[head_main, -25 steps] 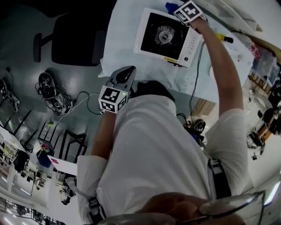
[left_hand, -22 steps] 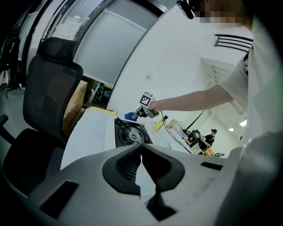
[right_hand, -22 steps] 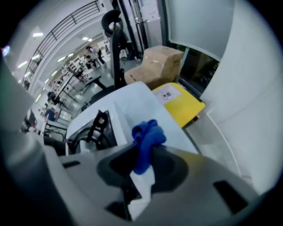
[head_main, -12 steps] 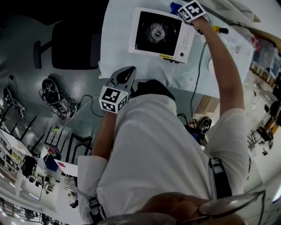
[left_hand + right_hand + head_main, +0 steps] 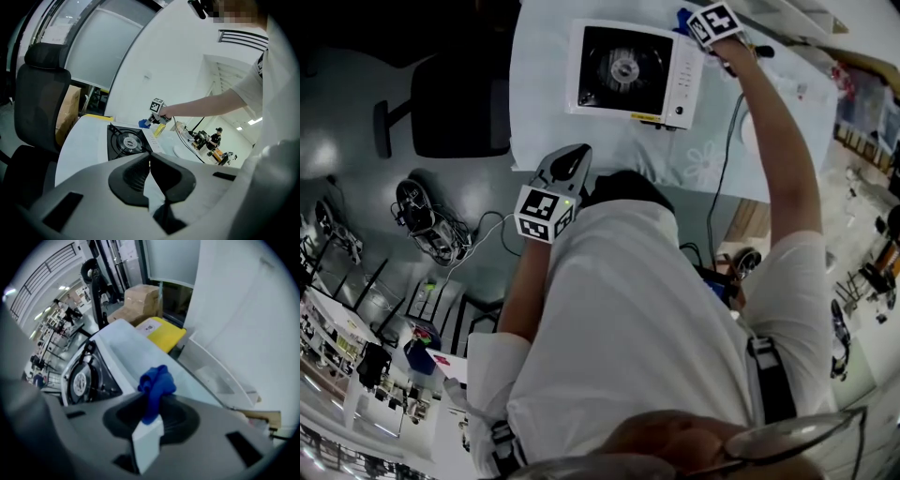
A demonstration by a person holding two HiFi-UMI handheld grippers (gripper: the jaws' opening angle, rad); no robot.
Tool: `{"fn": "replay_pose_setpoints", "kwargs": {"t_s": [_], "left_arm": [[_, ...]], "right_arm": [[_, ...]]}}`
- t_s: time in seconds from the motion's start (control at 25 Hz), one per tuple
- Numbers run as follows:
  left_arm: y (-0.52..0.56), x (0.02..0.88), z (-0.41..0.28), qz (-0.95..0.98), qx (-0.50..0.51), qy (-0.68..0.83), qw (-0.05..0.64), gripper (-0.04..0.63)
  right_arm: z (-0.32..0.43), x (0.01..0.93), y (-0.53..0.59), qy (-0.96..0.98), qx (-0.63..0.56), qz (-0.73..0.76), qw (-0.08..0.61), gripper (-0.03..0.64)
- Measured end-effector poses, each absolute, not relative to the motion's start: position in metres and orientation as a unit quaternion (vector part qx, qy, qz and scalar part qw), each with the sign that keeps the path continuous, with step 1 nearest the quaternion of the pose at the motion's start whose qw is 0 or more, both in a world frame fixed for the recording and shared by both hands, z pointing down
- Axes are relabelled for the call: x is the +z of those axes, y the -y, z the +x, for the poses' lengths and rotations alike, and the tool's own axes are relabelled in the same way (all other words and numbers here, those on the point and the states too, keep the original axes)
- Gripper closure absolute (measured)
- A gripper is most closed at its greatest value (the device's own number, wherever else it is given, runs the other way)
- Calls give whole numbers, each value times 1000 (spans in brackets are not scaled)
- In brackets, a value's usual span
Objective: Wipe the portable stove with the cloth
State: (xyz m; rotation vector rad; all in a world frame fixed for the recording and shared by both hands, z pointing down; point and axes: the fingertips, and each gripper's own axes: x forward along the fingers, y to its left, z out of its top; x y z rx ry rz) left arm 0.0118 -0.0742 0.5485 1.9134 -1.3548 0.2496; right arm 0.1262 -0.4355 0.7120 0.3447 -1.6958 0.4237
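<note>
The portable stove (image 5: pixel 633 73), white with a black burner top, sits on the light tablecloth (image 5: pixel 544 112). My right gripper (image 5: pixel 698 19) reaches out past the stove's far right corner and is shut on a bunched blue cloth (image 5: pixel 683 15). In the right gripper view the cloth (image 5: pixel 156 383) sticks up between the jaws of that gripper (image 5: pixel 152 404), with the stove (image 5: pixel 86 376) to its left. My left gripper (image 5: pixel 566 161) hangs back by my chest at the table's near edge. Its jaws (image 5: pixel 150 161) are shut with nothing between them, and the stove (image 5: pixel 124 140) lies ahead.
A black office chair (image 5: pixel 455 103) stands left of the table. A black cable (image 5: pixel 724 159) runs across the cloth right of the stove, near a white dish (image 5: pixel 185 151). Cardboard boxes (image 5: pixel 140 298) and a yellow panel (image 5: pixel 165 337) lie beyond the table's far end.
The head view has shifted, so the stove shows further left. The right gripper stays by the stove's far right corner with the cloth. The left gripper has not moved.
</note>
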Motion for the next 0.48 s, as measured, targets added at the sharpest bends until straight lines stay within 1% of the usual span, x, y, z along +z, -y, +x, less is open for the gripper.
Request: {"fn": "replay_pose_setpoints", "kwargs": {"t_s": [0.32,0.48], "left_arm": [[77,539,25,762,104,525,365,557],[79,537,31,770,108,519,356,557]], "right_arm": [[161,699,440,722,167,189,645,517],[160,692,437,743,156,179,626,517]]}}
